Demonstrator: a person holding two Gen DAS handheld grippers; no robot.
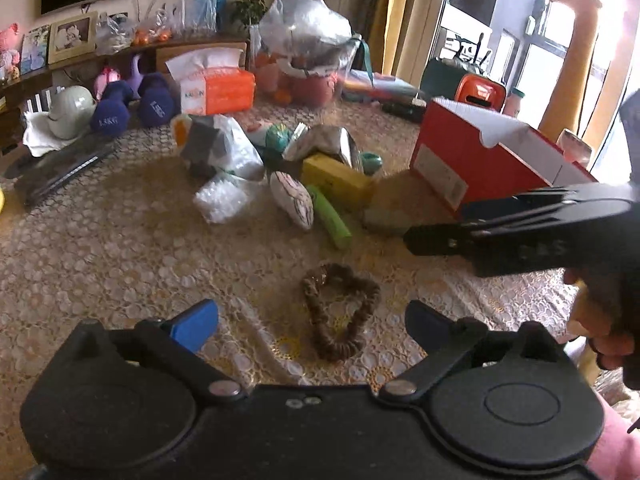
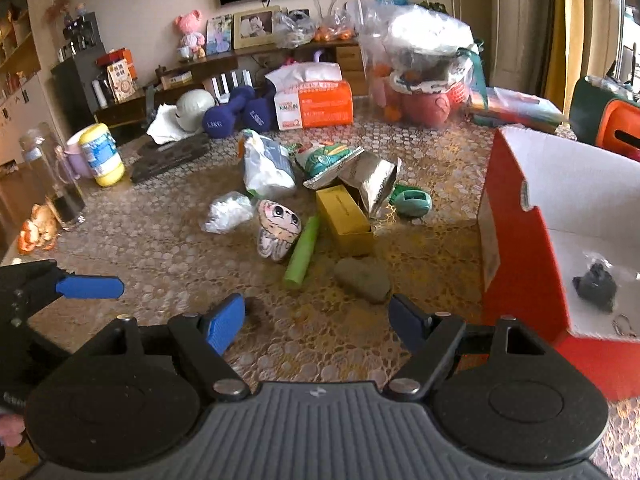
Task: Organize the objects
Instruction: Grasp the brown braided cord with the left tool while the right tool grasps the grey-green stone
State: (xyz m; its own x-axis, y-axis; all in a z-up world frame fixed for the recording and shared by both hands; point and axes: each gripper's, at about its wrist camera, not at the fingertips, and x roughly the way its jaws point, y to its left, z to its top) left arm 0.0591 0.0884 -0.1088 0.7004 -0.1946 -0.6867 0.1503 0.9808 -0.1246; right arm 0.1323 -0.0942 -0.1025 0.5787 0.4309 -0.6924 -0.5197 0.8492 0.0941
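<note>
With the left gripper (image 1: 312, 322) wide open and empty over the brown hair tie (image 1: 340, 312) on the table (image 1: 120, 260), it should straddle one side, close firmly, then lift toward the red box (image 1: 480, 160).

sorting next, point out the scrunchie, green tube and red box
scrunchie (image 1: 340, 312), left wrist view, left side of its loop
green tube (image 2: 303, 255), right wrist view, middle of its length
red box (image 2: 520, 276), right wrist view, outer red wall
</note>
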